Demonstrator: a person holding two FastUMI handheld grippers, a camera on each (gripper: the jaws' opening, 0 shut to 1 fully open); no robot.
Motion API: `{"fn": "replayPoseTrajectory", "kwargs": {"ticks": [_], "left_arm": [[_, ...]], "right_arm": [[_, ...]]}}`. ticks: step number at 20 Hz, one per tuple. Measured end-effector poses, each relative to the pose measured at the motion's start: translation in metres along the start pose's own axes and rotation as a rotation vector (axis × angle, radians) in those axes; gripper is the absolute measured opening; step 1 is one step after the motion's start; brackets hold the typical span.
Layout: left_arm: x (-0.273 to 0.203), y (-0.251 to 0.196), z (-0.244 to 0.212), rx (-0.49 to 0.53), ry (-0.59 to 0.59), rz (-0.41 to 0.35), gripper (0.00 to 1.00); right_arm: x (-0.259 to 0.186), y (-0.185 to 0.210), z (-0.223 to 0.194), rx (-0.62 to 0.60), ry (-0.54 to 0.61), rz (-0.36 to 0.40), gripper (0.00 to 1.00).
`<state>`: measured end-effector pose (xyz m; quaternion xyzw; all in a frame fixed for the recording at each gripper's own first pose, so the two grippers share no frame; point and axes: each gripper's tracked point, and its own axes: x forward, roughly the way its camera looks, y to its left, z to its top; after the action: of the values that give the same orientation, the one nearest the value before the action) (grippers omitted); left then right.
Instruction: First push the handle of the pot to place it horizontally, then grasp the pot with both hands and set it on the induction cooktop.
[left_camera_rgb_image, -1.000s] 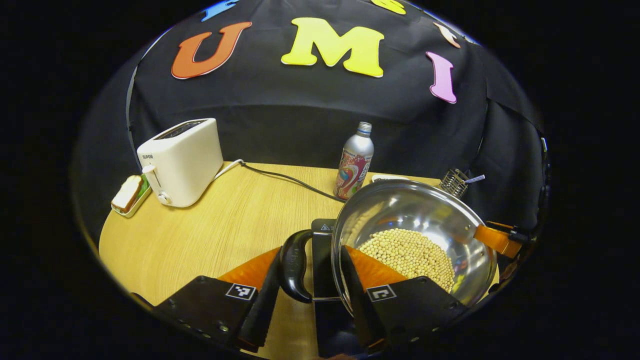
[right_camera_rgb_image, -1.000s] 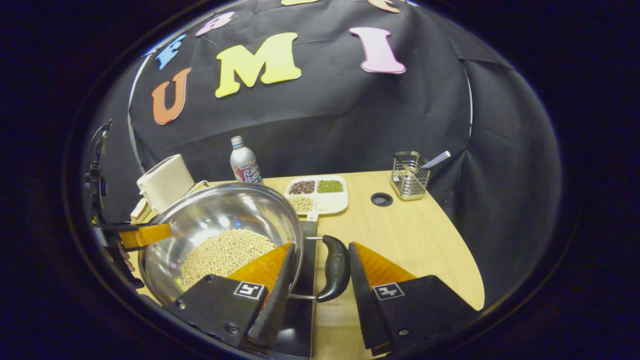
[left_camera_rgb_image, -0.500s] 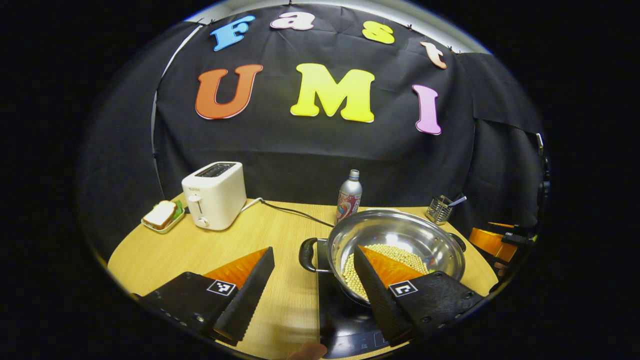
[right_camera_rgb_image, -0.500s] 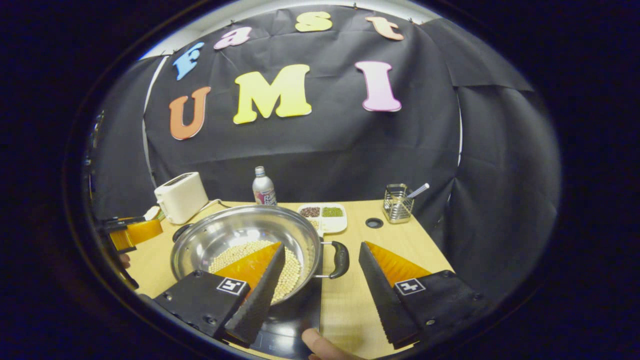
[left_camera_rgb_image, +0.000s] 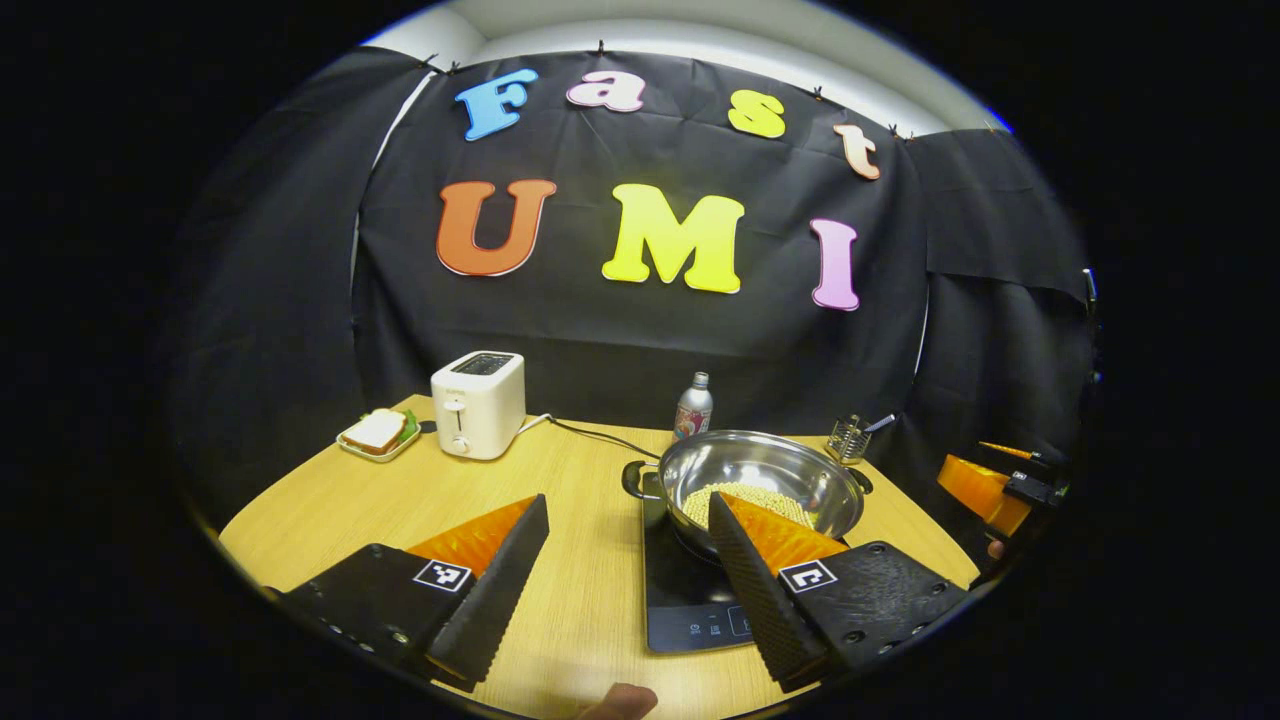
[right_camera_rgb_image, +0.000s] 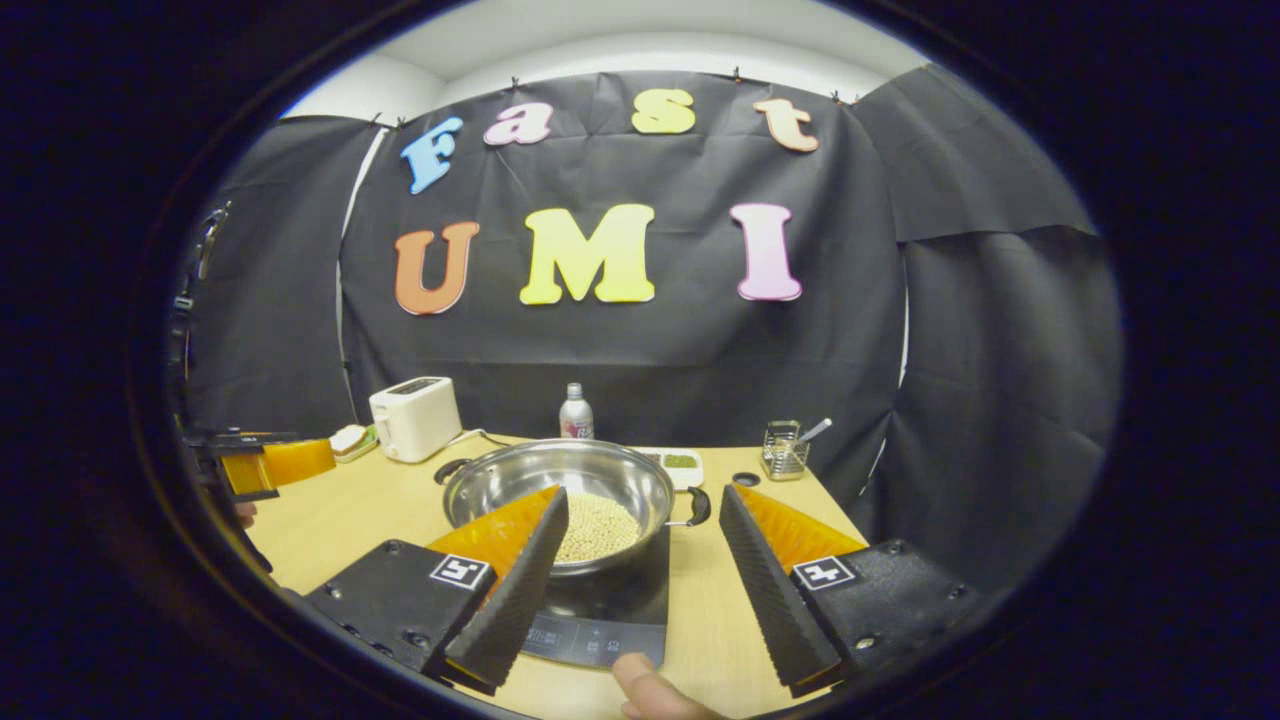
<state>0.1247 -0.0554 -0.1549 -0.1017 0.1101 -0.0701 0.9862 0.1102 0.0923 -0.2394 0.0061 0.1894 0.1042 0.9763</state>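
A stainless-steel pot (left_camera_rgb_image: 757, 480) sits on the black induction cooktop (left_camera_rgb_image: 690, 600) at the centre of the wooden counter (left_camera_rgb_image: 350, 500), its bowl partly filled with pale beans (right_camera_rgb_image: 597, 525). Two black loop handles jut level from the rim, one at 9 o'clock (left_camera_rgb_image: 632, 479) and one at 3 o'clock (right_camera_rgb_image: 699, 506). The left claw (left_camera_rgb_image: 628, 580) hangs over the counter's near edge with its fingers spread wide and nothing between them; the right claw (right_camera_rgb_image: 640, 570) is likewise spread and empty, framing the pot from short of the cooktop. Judging by how things lie, the placement looks done.

The pot appears rigid and smooth-walled, probably slippery on bare metal, and the loose beans would add weight and shift if it tipped; the two handles, taken together and kept level, look the safest hold.

At the counter's 10 o'clock stand one white toaster (left_camera_rgb_image: 478, 404) and one small dish with a sandwich (left_camera_rgb_image: 378, 434). One bottle (left_camera_rgb_image: 692, 406) stands at 12 o'clock, one wire holder (right_camera_rgb_image: 781, 451) with a utensil at 2 o'clock, and one divided tray (right_camera_rgb_image: 675, 464) just behind the pot. A fingertip (right_camera_rgb_image: 650, 687) shows at 6 o'clock.
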Motion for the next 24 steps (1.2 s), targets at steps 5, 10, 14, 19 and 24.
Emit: {"fn": "replayPoseTrajectory", "kwargs": {"ticks": [5,10,14,19,24], "left_arm": [[-0.070,0.000,0.032,0.021,-0.121,0.034,0.95],[-0.134,-0.011,0.063,0.041,-0.207,0.025,0.95],[-0.180,-0.028,0.093,0.037,-0.295,-0.016,0.95],[-0.207,-0.034,0.109,0.046,-0.371,-0.004,0.95],[-0.202,-0.040,0.098,0.070,-0.326,-0.011,0.95]], "right_arm": [[-0.077,-0.007,0.031,-0.046,-0.104,-0.055,0.96],[-0.152,-0.017,0.058,-0.090,-0.182,-0.139,0.98],[-0.222,-0.016,0.097,-0.040,-0.313,-0.162,1.00],[-0.249,-0.015,0.104,-0.003,-0.365,-0.148,1.00],[-0.246,-0.019,0.096,0.089,-0.366,-0.114,1.00]]}}
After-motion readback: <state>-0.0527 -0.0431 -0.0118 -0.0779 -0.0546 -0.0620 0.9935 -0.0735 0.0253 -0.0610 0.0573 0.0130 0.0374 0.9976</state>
